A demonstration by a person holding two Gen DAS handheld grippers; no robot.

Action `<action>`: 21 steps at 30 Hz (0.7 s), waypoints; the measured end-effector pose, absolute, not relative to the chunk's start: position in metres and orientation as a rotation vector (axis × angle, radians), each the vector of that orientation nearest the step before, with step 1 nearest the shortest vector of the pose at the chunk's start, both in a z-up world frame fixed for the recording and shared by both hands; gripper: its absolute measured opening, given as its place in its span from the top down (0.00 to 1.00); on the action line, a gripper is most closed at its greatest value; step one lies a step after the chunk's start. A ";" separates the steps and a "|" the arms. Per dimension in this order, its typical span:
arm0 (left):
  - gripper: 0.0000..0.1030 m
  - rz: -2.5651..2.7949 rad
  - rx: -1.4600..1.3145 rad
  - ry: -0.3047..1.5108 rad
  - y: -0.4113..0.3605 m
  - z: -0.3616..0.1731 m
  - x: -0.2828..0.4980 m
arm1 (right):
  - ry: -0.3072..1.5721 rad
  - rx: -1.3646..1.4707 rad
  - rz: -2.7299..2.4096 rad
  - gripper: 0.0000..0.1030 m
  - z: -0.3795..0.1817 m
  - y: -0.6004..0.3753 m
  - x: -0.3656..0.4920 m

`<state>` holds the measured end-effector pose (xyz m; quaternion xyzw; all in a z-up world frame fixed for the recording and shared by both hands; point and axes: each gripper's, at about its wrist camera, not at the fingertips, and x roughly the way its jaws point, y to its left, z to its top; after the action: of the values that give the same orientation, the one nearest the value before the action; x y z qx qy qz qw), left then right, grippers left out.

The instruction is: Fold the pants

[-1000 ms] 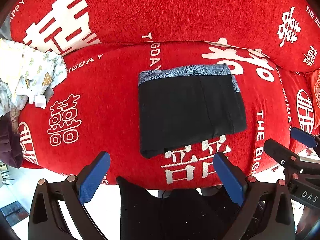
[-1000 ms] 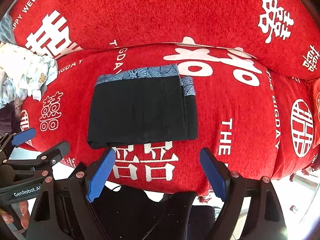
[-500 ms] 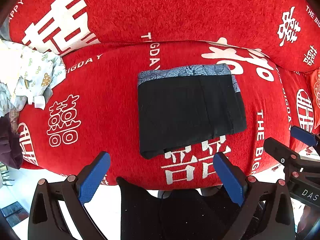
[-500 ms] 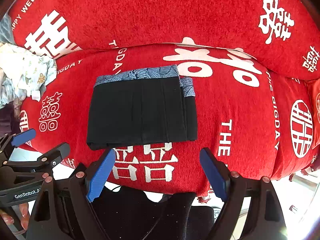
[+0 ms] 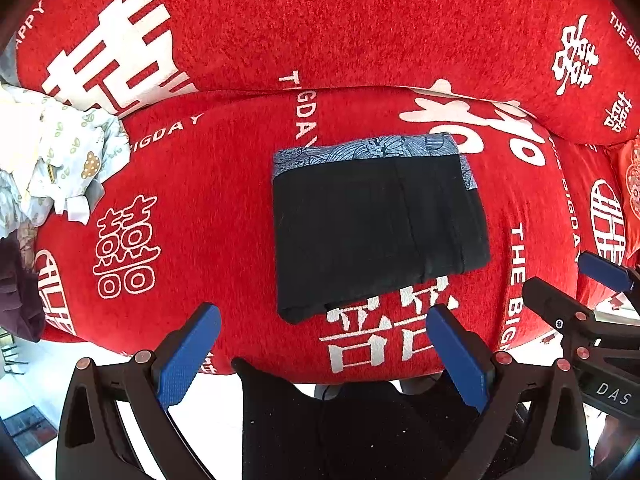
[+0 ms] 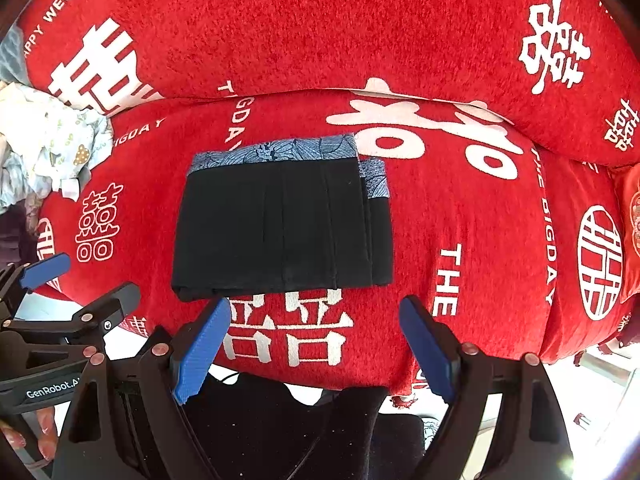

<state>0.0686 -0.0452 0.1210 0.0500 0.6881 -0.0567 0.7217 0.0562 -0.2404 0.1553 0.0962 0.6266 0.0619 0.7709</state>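
Nearest: your left gripper (image 5: 320, 344) and right gripper (image 6: 316, 340) both hang with jaws spread wide and nothing between them, just short of the front edge of the red sofa seat (image 6: 460, 216). In each wrist view the other gripper sits just beside, also clear of cloth.

Next out: the pants (image 6: 280, 224) lie on the seat cushion as a compact black rectangle, patterned blue waistband (image 6: 276, 152) along the far edge. Judgement: folding looks essentially done.

To finish well, check the right side, where a lower layer sticks out past the top one; nudge it flush with one released fingertip rather than re-gripping. Keep the near folded edge undisturbed.

Farther: loose pale printed laundry (image 5: 52, 160) sits at the left end, well apart. Red backrest cushion (image 5: 360, 20) behind.
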 end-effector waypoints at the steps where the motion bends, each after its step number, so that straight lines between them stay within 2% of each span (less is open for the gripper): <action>1: 0.00 -0.127 0.111 1.520 -0.046 0.121 0.069 | 1.358 0.207 0.133 0.14 0.156 -0.241 0.056; 21: 0.00 -0.137 0.112 1.518 -0.043 0.123 0.069 | 1.355 0.203 0.133 0.14 0.159 -0.238 0.057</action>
<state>0.0689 -0.0429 0.1228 0.0507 0.6873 -0.0622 0.7220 0.0572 -0.2376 0.1591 0.0936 0.6252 0.0616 0.7724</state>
